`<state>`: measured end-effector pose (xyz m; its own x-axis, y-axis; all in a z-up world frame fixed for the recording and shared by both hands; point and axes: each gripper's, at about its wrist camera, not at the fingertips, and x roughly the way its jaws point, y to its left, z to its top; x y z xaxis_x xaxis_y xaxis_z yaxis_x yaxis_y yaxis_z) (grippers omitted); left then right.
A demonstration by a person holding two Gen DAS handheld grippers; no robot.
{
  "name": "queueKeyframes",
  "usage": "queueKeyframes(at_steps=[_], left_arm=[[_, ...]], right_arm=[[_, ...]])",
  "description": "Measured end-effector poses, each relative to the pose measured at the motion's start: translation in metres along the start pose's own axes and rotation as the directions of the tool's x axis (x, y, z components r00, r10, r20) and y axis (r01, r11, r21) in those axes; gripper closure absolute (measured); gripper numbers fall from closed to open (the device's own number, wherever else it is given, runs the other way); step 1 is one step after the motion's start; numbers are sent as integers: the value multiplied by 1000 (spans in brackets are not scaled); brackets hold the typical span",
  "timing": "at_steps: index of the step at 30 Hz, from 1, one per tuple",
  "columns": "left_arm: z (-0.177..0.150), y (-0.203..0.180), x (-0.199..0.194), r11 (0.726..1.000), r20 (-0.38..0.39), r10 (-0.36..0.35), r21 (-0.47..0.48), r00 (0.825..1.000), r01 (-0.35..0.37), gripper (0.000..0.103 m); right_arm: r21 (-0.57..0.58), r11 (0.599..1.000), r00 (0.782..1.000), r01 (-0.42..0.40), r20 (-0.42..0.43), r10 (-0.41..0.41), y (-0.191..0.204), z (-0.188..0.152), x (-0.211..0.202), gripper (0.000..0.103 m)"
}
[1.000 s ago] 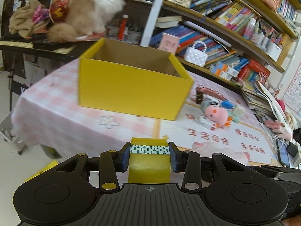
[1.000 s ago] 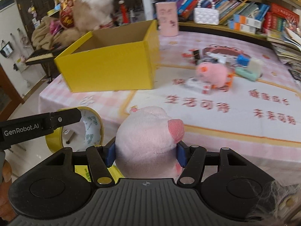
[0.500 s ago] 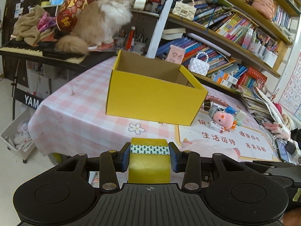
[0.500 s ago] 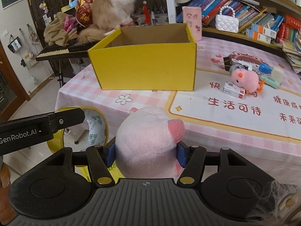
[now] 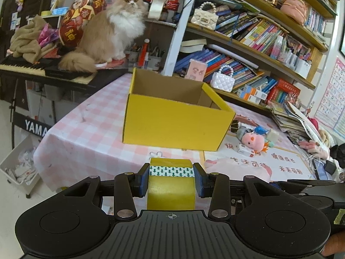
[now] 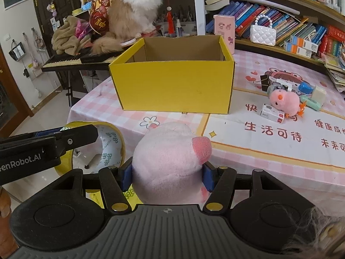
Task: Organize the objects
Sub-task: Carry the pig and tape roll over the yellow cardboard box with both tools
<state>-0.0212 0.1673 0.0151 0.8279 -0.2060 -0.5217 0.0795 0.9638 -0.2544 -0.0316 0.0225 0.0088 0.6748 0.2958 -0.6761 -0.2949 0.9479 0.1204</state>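
Left tongs [image 5: 171, 180]: clamped on a roll of yellow tape [image 5: 171, 185], one blue pad [image 5: 144, 180] pressed on each flat side, roll standing on edge. A strip printed with green arrows crosses the roll between the pads. In the right wrist view the same roll [image 6: 110, 142] shows as an open ring to the left of the right tongs, gripped by the black arm of the left tongs [image 6: 64, 139].

Right tongs [image 6: 167, 176]: closed on a pink plush pig [image 6: 168, 161], pads sunk into its sides, snout turned to the right.

Both tongs are held short of the table edge, off the pink checked tablecloth [image 5: 86, 129].

Ahead of both tongs: an open yellow box [image 5: 174, 123] standing on the table; the part of its inside that is visible holds nothing.

Ahead and to the right of the tongs, beside the box: a small pink plush chick [image 6: 284, 102], a small white carton [image 6: 272, 113] touching it, and other small items.

Beyond the box: a long-haired cat [image 5: 112, 34] sitting on a keyboard [image 5: 28, 68], and bookshelves [image 5: 258, 43].
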Motion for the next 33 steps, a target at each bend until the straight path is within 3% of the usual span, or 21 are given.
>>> queueKeyframes(at_steps=[7,19,26,33], left_arm=[[33,-3,7,999,74,-24,32,997,22,63],[103,-12,42,999,214,-28,48,976,18,63],[124,-15,102,999,168,11,48,986,-19,63],[131,-16,175,994,62,85,61,994,-88,63]], right_arm=[[45,999,998,18,54,-20,-11,26,0,45],[28,999,974,25,224,-31,-36,114,16,45],[-51,998,973,48,228,-35,-47,158,70,45],[-195,980,996,43,83,-27,-59,176,149,45]])
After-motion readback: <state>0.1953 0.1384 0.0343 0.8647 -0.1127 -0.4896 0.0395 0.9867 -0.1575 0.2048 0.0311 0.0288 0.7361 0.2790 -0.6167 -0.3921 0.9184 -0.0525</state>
